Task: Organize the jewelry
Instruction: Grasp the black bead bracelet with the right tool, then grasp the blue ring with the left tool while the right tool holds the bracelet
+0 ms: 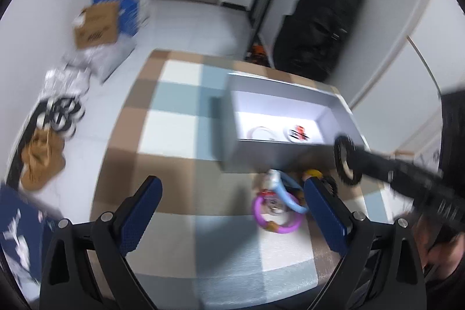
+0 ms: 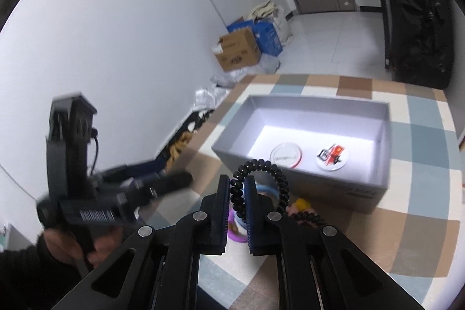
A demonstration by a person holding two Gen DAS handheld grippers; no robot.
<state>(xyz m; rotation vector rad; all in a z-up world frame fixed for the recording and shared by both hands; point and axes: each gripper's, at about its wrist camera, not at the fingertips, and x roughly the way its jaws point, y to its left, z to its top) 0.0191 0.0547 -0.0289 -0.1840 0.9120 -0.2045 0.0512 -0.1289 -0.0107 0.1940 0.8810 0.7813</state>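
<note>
My right gripper [image 2: 237, 182] is shut on a black spiral coil bracelet [image 2: 280, 179], held above the table just in front of the grey box [image 2: 302, 103]. The same bracelet shows in the left wrist view [image 1: 345, 159] at the tip of the right gripper. The box [image 1: 232, 130] holds two round badges [image 2: 286, 155], one with a red picture [image 2: 331, 156]. My left gripper [image 1: 232, 188] is open and empty above the checked tablecloth [image 1: 174, 141]. A purple ring [image 1: 276, 220], a light blue bracelet [image 1: 286, 191] and a yellow piece [image 1: 314, 173] lie in a pile before the box.
The table stands in a room with cardboard and blue boxes [image 2: 241, 48] by the white wall, bags on the floor [image 1: 43, 159], and a large black case [image 1: 316, 25] behind the table. My left gripper's body shows in the right wrist view [image 2: 87, 193].
</note>
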